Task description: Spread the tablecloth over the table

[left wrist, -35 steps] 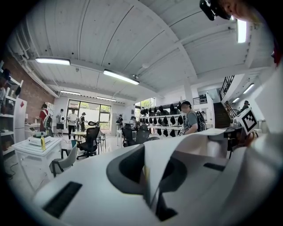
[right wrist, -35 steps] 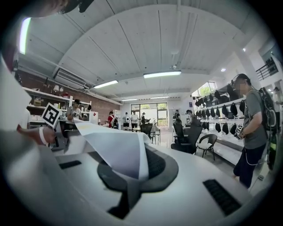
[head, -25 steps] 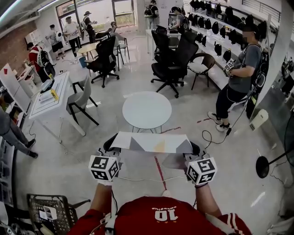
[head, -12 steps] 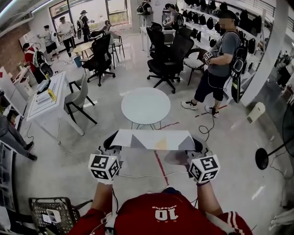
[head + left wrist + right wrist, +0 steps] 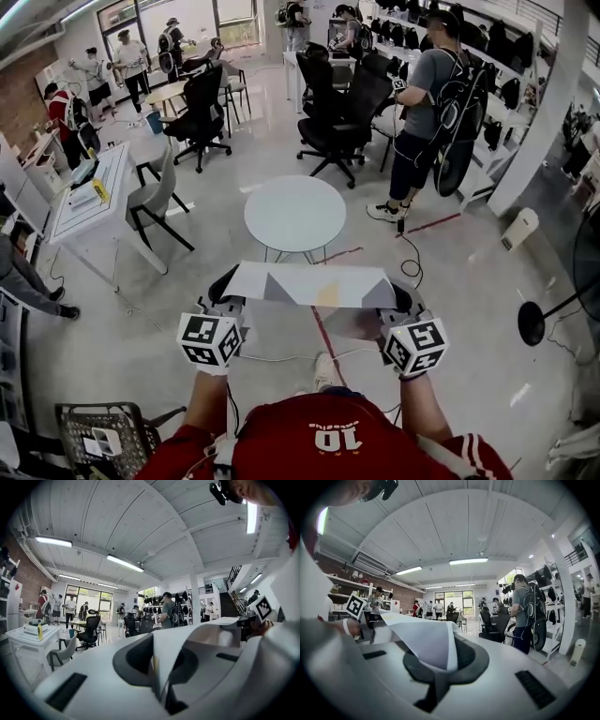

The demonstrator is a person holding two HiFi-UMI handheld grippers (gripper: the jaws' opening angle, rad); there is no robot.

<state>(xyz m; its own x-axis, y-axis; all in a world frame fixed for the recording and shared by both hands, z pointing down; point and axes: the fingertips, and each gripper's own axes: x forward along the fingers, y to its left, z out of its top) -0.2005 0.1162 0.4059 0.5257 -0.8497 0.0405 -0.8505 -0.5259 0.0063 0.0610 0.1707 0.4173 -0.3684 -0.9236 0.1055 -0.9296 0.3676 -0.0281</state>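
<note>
Holding a thin white tablecloth [image 5: 309,284], folded into a long band, stretched level between both claws, in the air above the pale grey floor [image 5: 141,328] and just short of the round white worktop [image 5: 294,214]; not touching that top anywhere. Clamped at its left end by the left claw [image 5: 228,298], jaws pressed fully together with only fabric between them. Clamped likewise at its right end by the right claw [image 5: 398,302], with a loose flap rising out of the closed jaws in the right gripper view. Judging by the sharp creases and triangular folds: light, soft, without stiffness of its own, probably rather smooth, so likely to sag in the middle and to slide out if pinched by one layer only. Best taken at the two end corners, on the outer edge, with the pinch across every layer there. For the spreading, better to bring it over the middle of the worktop first, then to let the folds open and to draw both ends outward at equal height. Easy to drag such a light cloth off a small round top by one uneven pull. Nothing spread yet.
</note>
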